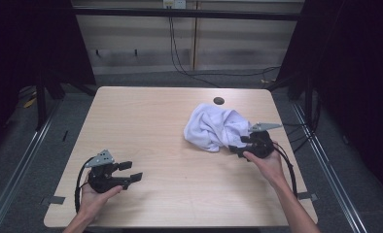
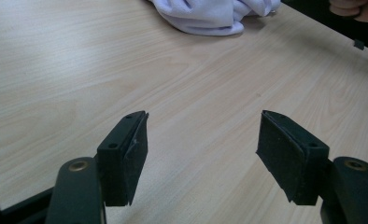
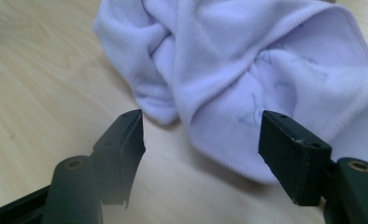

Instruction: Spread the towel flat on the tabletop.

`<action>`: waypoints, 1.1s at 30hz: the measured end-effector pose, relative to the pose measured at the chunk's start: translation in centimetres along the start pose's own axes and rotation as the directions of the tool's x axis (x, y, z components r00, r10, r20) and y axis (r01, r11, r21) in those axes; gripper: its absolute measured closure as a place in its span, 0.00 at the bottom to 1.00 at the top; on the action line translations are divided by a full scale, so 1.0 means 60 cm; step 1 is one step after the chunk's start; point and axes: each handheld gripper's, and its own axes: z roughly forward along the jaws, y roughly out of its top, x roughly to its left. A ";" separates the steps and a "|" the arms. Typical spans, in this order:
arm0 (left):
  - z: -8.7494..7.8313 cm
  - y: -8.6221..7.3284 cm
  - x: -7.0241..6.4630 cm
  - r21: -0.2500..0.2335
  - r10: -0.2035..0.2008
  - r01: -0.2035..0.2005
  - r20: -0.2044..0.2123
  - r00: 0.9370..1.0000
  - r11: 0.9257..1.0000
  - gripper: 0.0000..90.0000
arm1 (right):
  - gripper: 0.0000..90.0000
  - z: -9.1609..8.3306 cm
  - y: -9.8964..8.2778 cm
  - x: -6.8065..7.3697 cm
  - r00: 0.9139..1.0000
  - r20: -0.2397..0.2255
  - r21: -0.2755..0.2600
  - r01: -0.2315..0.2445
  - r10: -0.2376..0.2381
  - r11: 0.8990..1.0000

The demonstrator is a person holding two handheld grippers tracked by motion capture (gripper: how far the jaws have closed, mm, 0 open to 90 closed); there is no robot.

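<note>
Crumpled white terry cloth (image 1: 213, 128) on far-right of pale wooden bench (image 1: 146, 121). Right hand-held gripper (image 3: 201, 140) jaws apart at near hem; better pinch single edge, not bunched fold. Left hand-held gripper (image 2: 203, 149) jaws apart, well clear.

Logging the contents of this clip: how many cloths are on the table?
1. A crumpled white cloth lies on the table's far right part, just ahead of the open right hand-held gripper. Its folds could hide another piece; I cannot tell.
</note>
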 end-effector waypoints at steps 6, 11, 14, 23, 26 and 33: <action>-0.004 0.000 0.010 -0.018 0.001 -0.001 -0.008 1.000 1.000 0.36 | 0.43 0.066 0.046 -0.043 0.997 -0.069 0.031 -0.030 0.032 0.999; -0.006 0.000 0.011 -0.017 0.002 -0.002 -0.012 1.000 1.000 0.37 | 0.42 0.118 0.032 -0.051 0.997 -0.057 0.084 -0.050 0.055 0.995; -0.005 -0.001 0.011 -0.016 0.004 -0.004 -0.011 1.000 1.000 0.37 | 0.51 0.125 0.027 -0.048 0.996 -0.054 0.057 -0.063 0.067 0.996; 0.010 0.003 0.005 0.011 0.017 -0.016 -0.012 1.000 1.000 0.37 | 0.91 0.118 0.001 -0.010 0.997 -0.072 0.040 -0.022 0.025 0.999; 0.011 0.004 0.005 0.013 0.015 -0.015 -0.009 1.000 1.000 0.37 | 0.92 0.112 -0.008 0.013 0.993 -0.116 0.046 0.011 -0.006 0.999; 0.012 0.009 0.005 0.011 -0.004 0.004 0.018 1.000 1.000 0.40 | 0.92 0.104 -0.027 0.068 0.970 -0.230 0.037 0.095 -0.084 0.995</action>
